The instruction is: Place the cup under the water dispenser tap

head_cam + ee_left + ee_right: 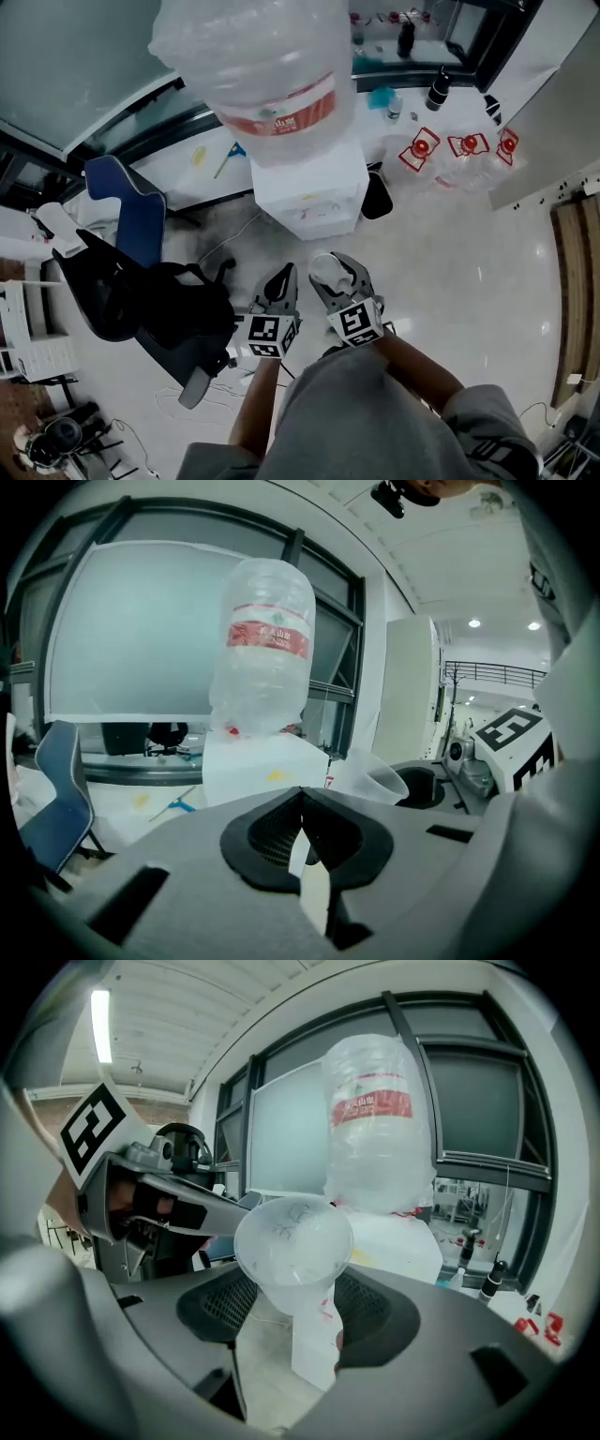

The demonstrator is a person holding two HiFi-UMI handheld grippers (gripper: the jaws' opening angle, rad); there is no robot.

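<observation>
The white water dispenser (314, 192) stands on the floor ahead of me with a big clear bottle (258, 66) upside down on top. In the head view my right gripper (335, 274) is shut on a translucent plastic cup (327, 269), a short way in front of the dispenser. The right gripper view shows the cup (292, 1251) upright between the black pads, with the dispenser (398, 1241) and bottle (375, 1119) behind it. My left gripper (283, 278) is beside it on the left, shut and holding nothing. In the left gripper view its jaw tips (302, 803) meet, and the cup (375, 778) shows at the right.
A black office chair (159, 319) stands close on my left, with a blue chair (122, 202) behind it. Several spare water bottles with red caps (422, 150) lie right of the dispenser. A white shelf unit (23, 328) is at the far left. Cables trail on the floor.
</observation>
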